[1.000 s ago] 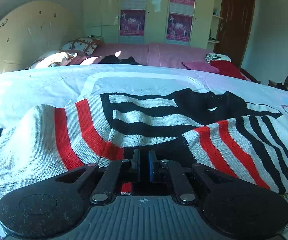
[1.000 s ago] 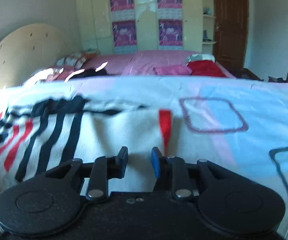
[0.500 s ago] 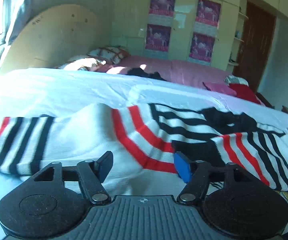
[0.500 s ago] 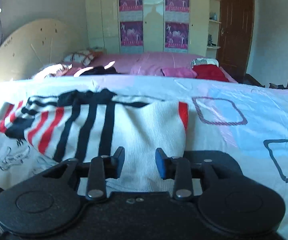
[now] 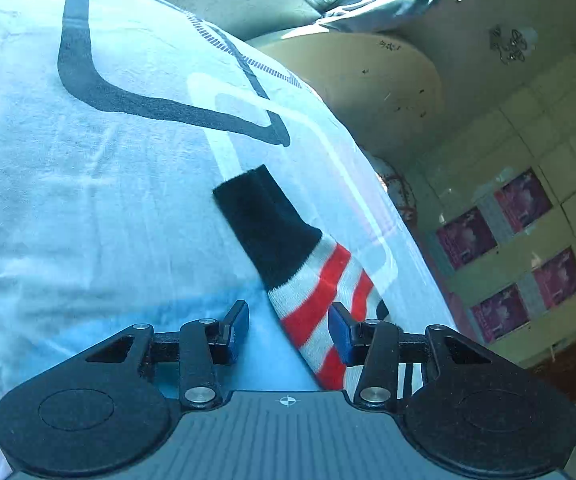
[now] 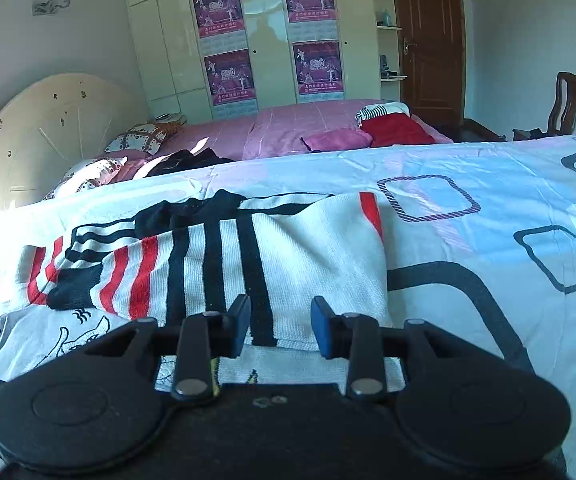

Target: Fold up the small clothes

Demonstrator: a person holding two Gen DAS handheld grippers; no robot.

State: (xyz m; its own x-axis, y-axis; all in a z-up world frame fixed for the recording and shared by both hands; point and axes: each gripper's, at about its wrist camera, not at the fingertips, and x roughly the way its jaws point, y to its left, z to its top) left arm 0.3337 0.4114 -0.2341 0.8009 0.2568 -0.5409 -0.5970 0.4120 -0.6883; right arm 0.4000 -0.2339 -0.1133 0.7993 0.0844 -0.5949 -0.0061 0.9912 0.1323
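A small knitted sweater (image 6: 272, 256) with white, black and red stripes lies on the bed sheet (image 6: 488, 184). Its right side is folded over the body. My right gripper (image 6: 280, 322) is open and empty just above the sweater's near hem. In the left wrist view one sleeve (image 5: 304, 264) with a black cuff lies stretched across the sheet (image 5: 88, 208). My left gripper (image 5: 288, 324) is open, tilted, with the sleeve running between its fingers, not pinched.
A white garment with black drawings (image 6: 48, 344) lies under the sweater at the left. Behind stands a second bed with a pink cover (image 6: 288, 128), pillows and clothes. A wardrobe (image 6: 256, 32), a door (image 6: 428, 40) and a chair (image 6: 568, 104) stand behind.
My left gripper let go of the sweater, opened, and swung left to the sleeve end. My right gripper opened wider and drew back a little; the folded right side lies flat.
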